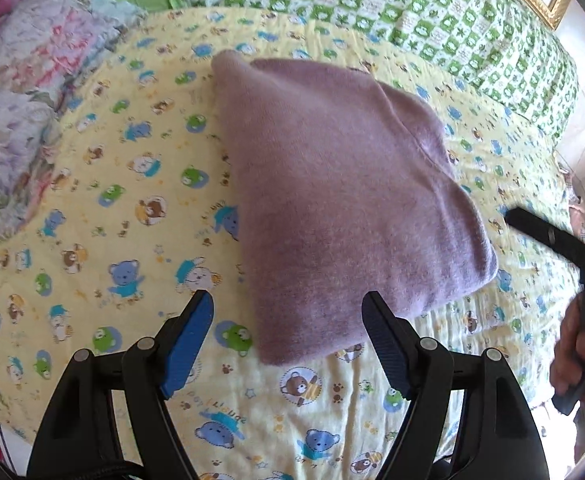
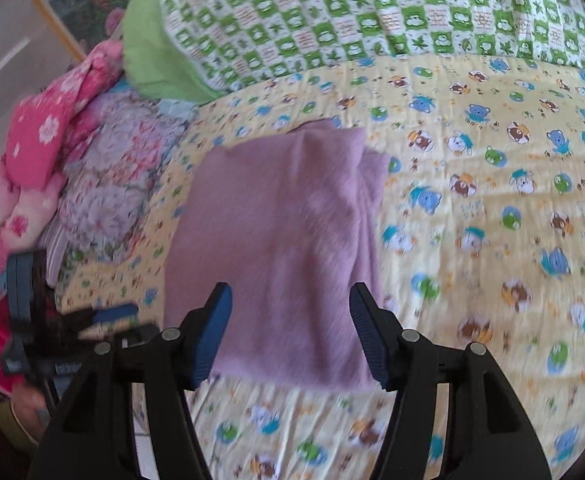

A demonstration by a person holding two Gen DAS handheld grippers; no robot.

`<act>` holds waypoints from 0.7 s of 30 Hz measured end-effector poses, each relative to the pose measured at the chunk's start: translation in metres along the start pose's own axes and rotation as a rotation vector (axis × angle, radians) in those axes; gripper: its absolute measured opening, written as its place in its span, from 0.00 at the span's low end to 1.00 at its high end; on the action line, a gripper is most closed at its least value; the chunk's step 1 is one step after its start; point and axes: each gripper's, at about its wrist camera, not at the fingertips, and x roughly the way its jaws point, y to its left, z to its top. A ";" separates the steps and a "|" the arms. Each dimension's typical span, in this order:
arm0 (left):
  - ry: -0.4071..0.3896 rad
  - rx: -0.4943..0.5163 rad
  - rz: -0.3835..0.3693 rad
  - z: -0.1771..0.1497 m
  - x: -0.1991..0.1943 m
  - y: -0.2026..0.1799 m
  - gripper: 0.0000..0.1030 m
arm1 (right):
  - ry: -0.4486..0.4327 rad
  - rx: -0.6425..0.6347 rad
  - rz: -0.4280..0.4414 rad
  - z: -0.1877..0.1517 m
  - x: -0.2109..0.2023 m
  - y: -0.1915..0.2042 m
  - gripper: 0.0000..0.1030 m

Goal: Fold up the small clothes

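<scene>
Left wrist view: the left gripper (image 1: 288,300) has its jaws spread wide and grips nothing, hanging above the near corner of a folded purple garment (image 1: 332,200). The garment lies at centre on a yellow bear-print sheet (image 1: 112,200). At 3 o'clock a hand (image 1: 576,344) holds the right gripper (image 1: 532,228). A green checked quilt (image 1: 412,4) spans 12 to 2 o'clock.

Right wrist view: the right gripper (image 2: 290,300) has its jaws parted and empty over the garment's (image 2: 284,232) near edge. Crumpled pink and floral clothes (image 2: 72,168) sit at 9 o'clock; the left gripper (image 2: 104,320) at 8 o'clock.
</scene>
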 end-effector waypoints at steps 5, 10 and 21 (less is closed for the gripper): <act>-0.047 -0.013 0.074 -0.014 -0.009 0.002 0.75 | 0.009 -0.029 -0.002 -0.026 -0.005 0.014 0.60; -0.072 -0.018 0.123 -0.035 -0.016 0.004 0.75 | 0.003 -0.034 -0.015 -0.044 -0.013 0.018 0.61; -0.134 0.009 0.168 -0.083 -0.038 -0.016 0.77 | -0.043 -0.062 -0.043 -0.072 -0.034 0.030 0.73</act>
